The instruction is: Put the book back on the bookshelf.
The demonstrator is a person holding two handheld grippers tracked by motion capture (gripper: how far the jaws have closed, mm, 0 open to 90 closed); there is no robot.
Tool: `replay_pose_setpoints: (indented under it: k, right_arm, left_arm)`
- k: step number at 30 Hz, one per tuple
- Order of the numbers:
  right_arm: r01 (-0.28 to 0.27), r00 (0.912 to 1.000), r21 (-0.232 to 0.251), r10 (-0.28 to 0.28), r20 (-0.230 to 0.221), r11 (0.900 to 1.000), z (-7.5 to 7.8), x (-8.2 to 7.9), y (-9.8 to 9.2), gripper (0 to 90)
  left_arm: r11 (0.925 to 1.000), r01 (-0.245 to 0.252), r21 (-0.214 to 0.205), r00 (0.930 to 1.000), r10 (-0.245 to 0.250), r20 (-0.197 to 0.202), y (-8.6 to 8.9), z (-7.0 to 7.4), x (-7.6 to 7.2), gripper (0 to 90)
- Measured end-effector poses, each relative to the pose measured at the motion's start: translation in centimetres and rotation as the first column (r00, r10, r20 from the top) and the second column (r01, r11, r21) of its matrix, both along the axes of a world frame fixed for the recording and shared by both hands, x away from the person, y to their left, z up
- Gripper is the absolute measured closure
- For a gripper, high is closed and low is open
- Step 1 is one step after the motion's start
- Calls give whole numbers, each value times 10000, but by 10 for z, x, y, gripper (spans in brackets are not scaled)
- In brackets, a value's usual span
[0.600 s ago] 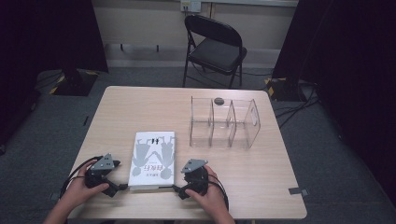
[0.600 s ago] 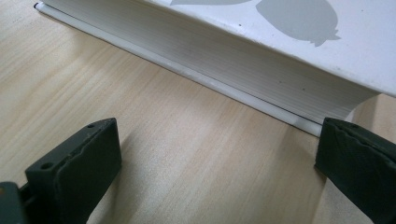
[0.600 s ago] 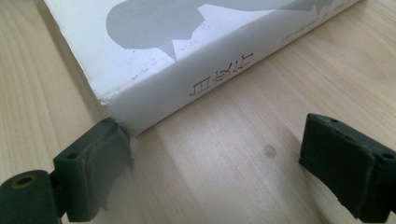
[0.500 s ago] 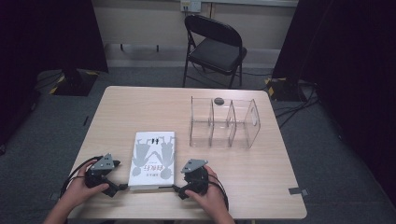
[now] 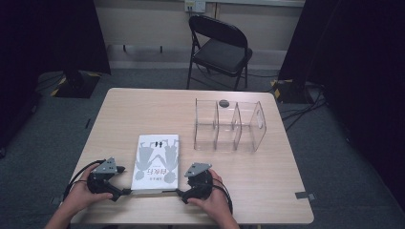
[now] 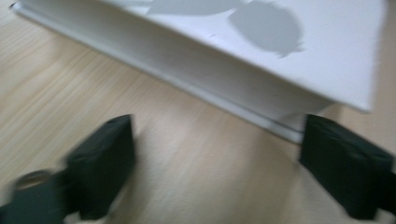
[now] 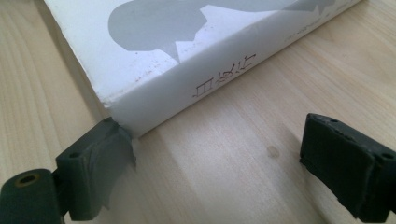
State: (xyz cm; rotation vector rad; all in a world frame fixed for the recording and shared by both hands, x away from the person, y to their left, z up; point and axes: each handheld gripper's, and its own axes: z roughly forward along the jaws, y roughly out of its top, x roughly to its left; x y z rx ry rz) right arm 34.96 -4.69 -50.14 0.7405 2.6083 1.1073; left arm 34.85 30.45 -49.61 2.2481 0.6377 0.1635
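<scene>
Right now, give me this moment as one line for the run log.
book flat on table | left gripper open at near corner | right gripper open at other near corner | clear rack empty

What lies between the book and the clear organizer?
Nothing: in the high view, a bare strip of table separates the book from the organizer. They stand apart, with the organizer beyond the book's far right corner.
</scene>
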Motion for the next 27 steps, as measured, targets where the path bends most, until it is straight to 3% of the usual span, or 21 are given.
replay_pose_setpoints:
  k: [1,3,5,7,12,13,17,21,22,23,24,27]
  right_arm:
    - [0,10000,0,0,0,10000,0,0,0,96]
    - [-103,9999,-24,103,-10,9999,2,0,1,142]
    - [-42,10000,33,42,-14,10000,1,-2,1,145]
    - [-21,10000,10,21,-10,10000,2,-2,2,146]
    - [-129,9999,45,129,-65,9999,2,-4,5,172]
    - [-129,9999,45,129,-65,9999,2,-4,5,172]
    - [-365,9992,127,363,162,9993,3,-6,10,264]
    - [-298,9993,146,294,220,9995,3,-7,14,264]
    - [-265,9994,97,263,212,9996,3,-9,16,280]
    - [-265,9994,97,263,212,9996,3,-9,16,280]
    - [-270,9994,127,267,241,9996,3,-9,16,283]
    - [-137,9999,254,135,88,9996,3,-9,16,301]
  left_arm:
    - [10000,0,0,10000,0,0,0,0,0,201]
    - [10000,86,20,9997,-86,-246,-2,1,-1,193]
    - [9997,4,248,9999,0,-124,-4,3,-2,172]
    - [9998,-3,193,10000,5,-79,-4,3,-2,176]
    - [9987,242,445,9997,-244,38,-6,8,-6,221]
    - [9997,256,59,9997,-256,-51,-7,8,-7,221]
    - [9986,526,-75,9986,-527,-36,-11,10,-8,219]
    - [9979,531,372,9979,-544,360,-23,7,-10,244]
    - [9980,336,526,9971,-371,660,-29,7,-10,261]
    - [9980,336,526,9971,-371,660,-29,7,-10,256]
    - [9967,187,786,9964,-250,808,-34,6,-9,215]
    - [9956,83,937,9965,-160,817,-42,5,-9,221]
